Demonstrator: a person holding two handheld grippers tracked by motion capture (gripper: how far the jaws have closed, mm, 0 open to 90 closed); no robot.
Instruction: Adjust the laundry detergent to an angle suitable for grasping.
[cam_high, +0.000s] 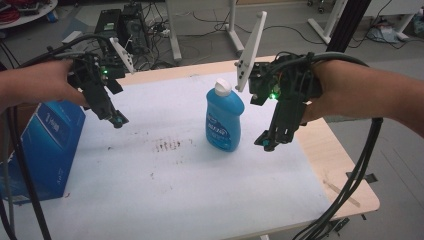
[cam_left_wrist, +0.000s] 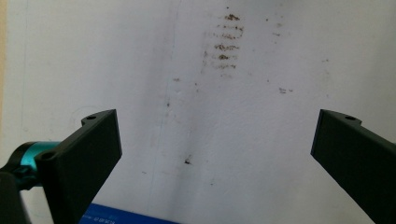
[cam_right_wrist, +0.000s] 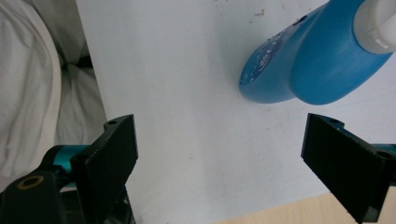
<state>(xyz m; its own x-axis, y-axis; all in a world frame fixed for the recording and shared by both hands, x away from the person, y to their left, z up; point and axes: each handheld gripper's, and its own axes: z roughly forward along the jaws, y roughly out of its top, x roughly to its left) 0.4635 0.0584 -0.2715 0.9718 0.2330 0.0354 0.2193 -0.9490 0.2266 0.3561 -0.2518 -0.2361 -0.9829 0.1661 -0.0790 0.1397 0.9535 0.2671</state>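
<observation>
A blue bottle (cam_high: 224, 120) with a white cap stands upright near the middle of the white sheet (cam_high: 190, 190). My right gripper (cam_high: 267, 142) hangs just to its right, pointing down, open and apart from it. In the right gripper view the bottle (cam_right_wrist: 308, 65) lies ahead at the upper right, outside the open jaws of the right gripper (cam_right_wrist: 219, 158). My left gripper (cam_high: 117, 121) hovers over the sheet's far left part, well away from the bottle. In its own view the left gripper (cam_left_wrist: 217, 154) is open with nothing between its jaws.
A blue box (cam_high: 45, 145) stands at the table's left edge, and its top edge (cam_left_wrist: 126, 217) peeks in below the left jaws. Brown smudges (cam_high: 167, 145) mark the sheet left of the bottle. Bare wooden tabletop (cam_high: 345, 170) runs along the right. Cables trail from both grippers.
</observation>
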